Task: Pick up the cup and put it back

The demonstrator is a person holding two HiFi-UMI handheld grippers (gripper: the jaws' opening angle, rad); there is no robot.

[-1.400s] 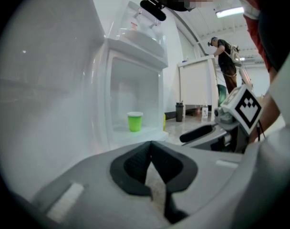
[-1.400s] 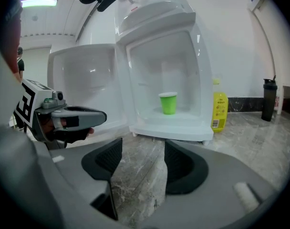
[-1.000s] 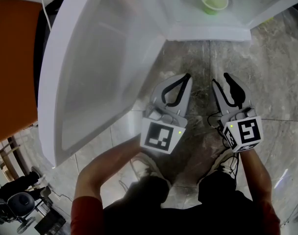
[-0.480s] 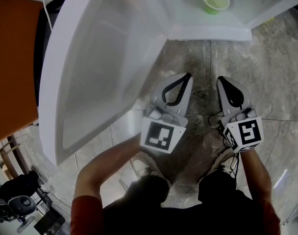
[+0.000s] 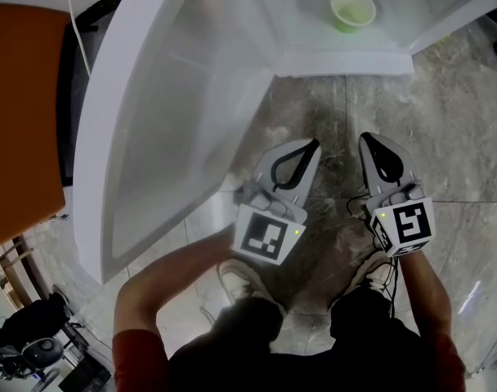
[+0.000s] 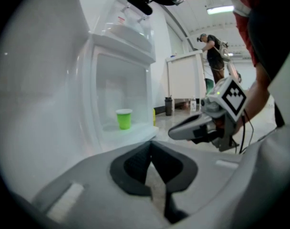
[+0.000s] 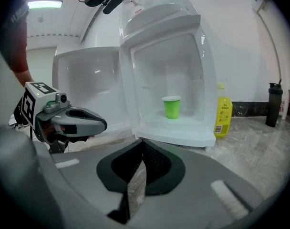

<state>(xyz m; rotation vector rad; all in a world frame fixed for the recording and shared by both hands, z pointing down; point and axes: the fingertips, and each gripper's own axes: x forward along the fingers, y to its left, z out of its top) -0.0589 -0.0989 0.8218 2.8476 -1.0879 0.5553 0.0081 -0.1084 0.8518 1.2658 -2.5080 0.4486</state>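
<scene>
A green cup [image 5: 352,8] stands upright on the floor of a small open white fridge [image 5: 347,51]; it also shows as the cup [image 6: 124,119] in the left gripper view and the cup [image 7: 171,107] in the right gripper view. Both grippers hang side by side over the marble floor, well short of the fridge and pointing toward it. My left gripper [image 5: 312,144] is shut with nothing in it. My right gripper [image 5: 365,137] is shut and empty too. Neither touches the cup.
The fridge door [image 5: 150,121] swings wide open to the left of the left gripper. A yellow bottle [image 7: 222,111] stands on the floor just right of the fridge, a dark bottle [image 7: 274,104] farther right. An orange surface [image 5: 20,113] lies far left.
The right gripper's jaws went from open to shut with nothing between them. Both hands stayed roughly where they were; the left gripper tilted slightly.
</scene>
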